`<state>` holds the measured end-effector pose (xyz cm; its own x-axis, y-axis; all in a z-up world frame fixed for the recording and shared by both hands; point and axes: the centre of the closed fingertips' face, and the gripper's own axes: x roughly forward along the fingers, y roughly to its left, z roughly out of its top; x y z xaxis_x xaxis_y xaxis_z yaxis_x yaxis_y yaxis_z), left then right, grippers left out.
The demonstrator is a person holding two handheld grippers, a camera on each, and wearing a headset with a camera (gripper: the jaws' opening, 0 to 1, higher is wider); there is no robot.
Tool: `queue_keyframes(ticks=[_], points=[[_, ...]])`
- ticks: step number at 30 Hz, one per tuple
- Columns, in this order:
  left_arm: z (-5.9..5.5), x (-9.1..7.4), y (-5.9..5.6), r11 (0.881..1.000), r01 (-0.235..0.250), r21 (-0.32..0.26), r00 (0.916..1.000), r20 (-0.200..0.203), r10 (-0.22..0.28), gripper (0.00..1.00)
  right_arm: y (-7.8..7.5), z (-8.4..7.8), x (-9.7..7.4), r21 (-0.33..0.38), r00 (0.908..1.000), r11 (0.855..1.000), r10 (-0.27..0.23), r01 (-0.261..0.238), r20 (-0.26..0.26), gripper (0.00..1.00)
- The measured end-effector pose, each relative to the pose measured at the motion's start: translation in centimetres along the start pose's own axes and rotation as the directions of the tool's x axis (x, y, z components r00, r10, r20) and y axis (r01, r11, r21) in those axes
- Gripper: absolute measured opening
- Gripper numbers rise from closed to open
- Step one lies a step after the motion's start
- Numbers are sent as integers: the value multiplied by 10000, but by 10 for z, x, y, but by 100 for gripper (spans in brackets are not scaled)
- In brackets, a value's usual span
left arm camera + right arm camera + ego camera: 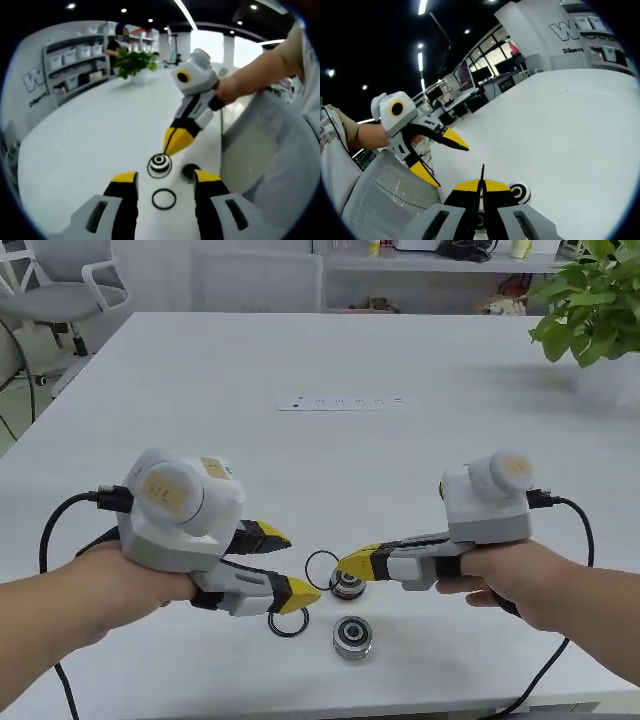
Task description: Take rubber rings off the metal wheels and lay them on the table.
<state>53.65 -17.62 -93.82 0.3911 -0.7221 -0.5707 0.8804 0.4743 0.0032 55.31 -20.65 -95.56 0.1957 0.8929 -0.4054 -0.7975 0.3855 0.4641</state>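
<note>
White, smooth, matt table (300, 440) standing in an office, with a leafy plant (590, 300) sitting at its far right and a socket strip (340, 402) lying flush at mid-top; two metal wheels sitting near the front edge, far wheel (348, 586) and near wheel (352, 636), both short, round and steel-bright with dark centres, looking rigid and rather heavy for their size; two rubber rings lying on the table, far ring (307, 568) just left of the far wheel, near ring (272, 625) just left of the near wheel; both thin, black and circular, appearing light, soft and stretchy, liable to twist or spring back, best taken by pinching the band at one spot; left gripper (283, 563) hovering with yellow-tipped jaws spread, the near ring lying between them in the left gripper view; right gripper (345, 563) holding its jaws pressed together, seemingly nipping the far ring's edge, a thin dark line sticking out past the tips in the right gripper view.
</note>
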Motion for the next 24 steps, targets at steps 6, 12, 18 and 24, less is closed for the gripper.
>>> queue_keyframes(ticks=[6,12,18,24], points=[[-10,-12,2,9997,-142,-180,9999,-21,141,54,10,-3,7,-83,9995,9997,208,-210,-245,0],[-22,-23,1,9992,-253,-313,9997,-50,252,62,17,-5,15,-102,9981,9992,387,-392,-477,0],[-29,-32,0,9989,-344,-325,9994,-88,341,68,23,-10,26,-96,9959,9984,556,-564,-715,0],[-31,-40,3,9979,-478,-430,9989,12,479,72,26,-18,37,-54,9920,9974,711,-721,-1039,0]])
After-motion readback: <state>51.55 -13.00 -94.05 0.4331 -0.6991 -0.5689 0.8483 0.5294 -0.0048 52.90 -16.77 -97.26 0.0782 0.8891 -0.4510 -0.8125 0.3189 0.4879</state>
